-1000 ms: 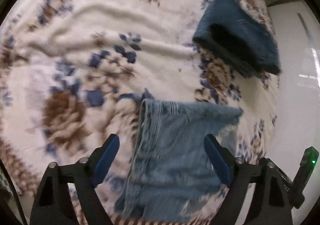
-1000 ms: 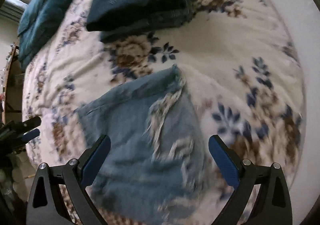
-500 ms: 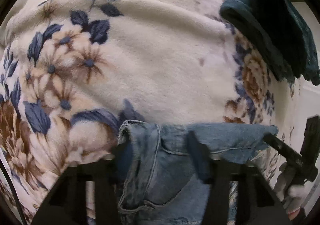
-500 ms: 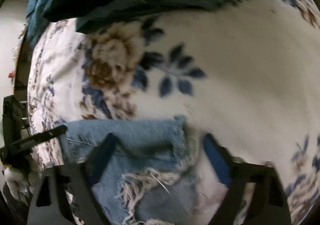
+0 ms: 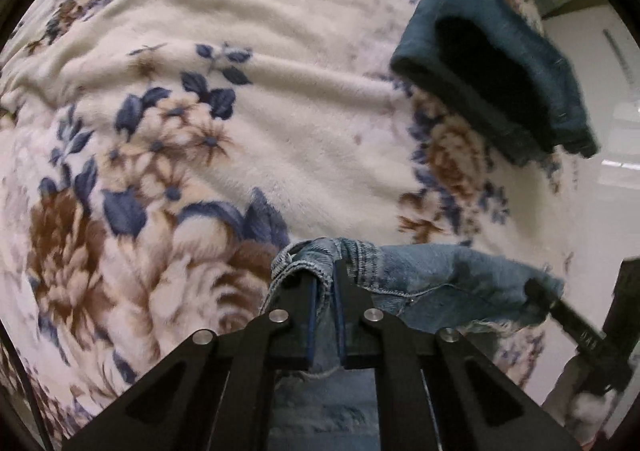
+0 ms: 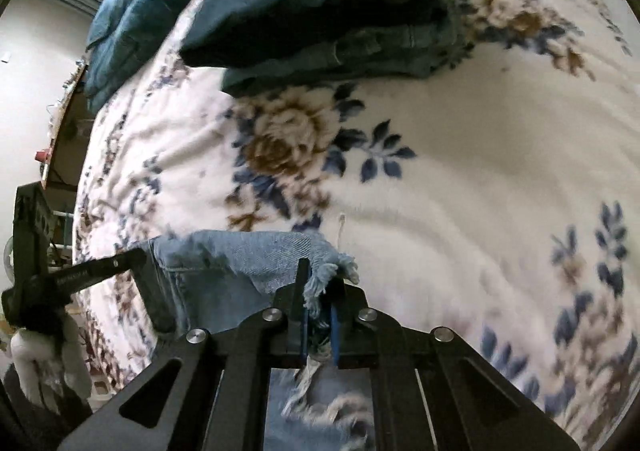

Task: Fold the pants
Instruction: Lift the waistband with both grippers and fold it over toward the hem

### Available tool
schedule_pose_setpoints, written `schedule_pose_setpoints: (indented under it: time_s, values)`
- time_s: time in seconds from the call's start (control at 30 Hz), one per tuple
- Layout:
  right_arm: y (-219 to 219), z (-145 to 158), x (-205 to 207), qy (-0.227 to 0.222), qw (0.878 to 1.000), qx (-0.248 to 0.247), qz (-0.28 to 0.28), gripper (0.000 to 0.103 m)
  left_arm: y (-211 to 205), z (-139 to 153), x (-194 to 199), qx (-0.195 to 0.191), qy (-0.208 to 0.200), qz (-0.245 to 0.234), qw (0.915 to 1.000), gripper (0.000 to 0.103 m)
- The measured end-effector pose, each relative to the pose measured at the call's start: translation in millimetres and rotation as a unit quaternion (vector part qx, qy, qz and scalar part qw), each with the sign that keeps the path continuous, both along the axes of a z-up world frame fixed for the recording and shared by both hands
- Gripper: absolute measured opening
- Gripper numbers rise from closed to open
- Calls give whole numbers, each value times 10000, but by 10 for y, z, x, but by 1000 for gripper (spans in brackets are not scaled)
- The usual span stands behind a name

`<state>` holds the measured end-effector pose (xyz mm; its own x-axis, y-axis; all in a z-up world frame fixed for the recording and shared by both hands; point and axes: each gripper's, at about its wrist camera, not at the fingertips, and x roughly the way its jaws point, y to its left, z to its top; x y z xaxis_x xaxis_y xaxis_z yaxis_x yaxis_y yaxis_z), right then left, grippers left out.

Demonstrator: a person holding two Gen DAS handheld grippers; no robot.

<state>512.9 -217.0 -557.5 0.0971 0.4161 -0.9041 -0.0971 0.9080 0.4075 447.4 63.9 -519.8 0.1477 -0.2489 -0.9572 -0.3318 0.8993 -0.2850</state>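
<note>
The light blue denim pants (image 5: 432,275) lie folded on a floral blanket (image 5: 248,123). My left gripper (image 5: 324,283) is shut on the seamed corner of the pants at their left end. My right gripper (image 6: 320,291) is shut on the frayed corner of the pants (image 6: 256,255) at their right end. The top edge of the pants stretches between the two grippers and is lifted a little off the blanket (image 6: 460,179). Each gripper shows in the other's view, the right one in the left wrist view (image 5: 576,327) and the left one in the right wrist view (image 6: 80,271).
A folded stack of dark teal and denim clothes (image 5: 496,83) lies further back on the blanket, also in the right wrist view (image 6: 332,11). A teal quilt (image 6: 132,11) lies at the bed's far left. The bed edge and a white floor (image 5: 608,139) are at the right.
Both grippers came down from open above the pants, closed on the two upper corners, and now hold the edge raised slightly.
</note>
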Motion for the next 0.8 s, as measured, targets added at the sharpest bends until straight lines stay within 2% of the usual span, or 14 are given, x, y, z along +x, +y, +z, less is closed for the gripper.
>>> schedule_pose_setpoints:
  time_s: [0.07,0.23,0.33,0.43,0.5,0.6,0.7,0.77,0.8]
  values:
    - [-94,170,-166,-99,9999,-37,-46,8,60,193,-56,-70,-137,57,9999,5]
    - [-273,706,-858,-369,9992,-5,-163,8,1,654,-504,-239,-379,21,9990,5]
    - [-369,919,-1338,-363,9988,157,-296,8,-28,900,-913,-319,-442,17,9985,5]
    - [-404,1017,-1919,-224,9987,280,-374,8,-4,1013,-1479,-427,-281,81,9987,5]
    - [-397,1006,-2317,18,9983,394,-418,8,-8,980,-1776,-435,-98,102,9990,5]
    - [-292,877,-2943,426,9982,329,-246,8,-14,760,-2297,-322,365,108,9988,6]
    - [-189,549,-3482,907,9958,86,31,8,3,426,-2657,-56,794,83,9968,6]
    - [-171,306,-3681,1110,9935,-181,174,8,3,158,-2818,175,1048,-24,9943,7]
    - [-153,146,-3776,1333,9903,-272,290,11,23,4,-2879,302,1167,-42,9927,9]
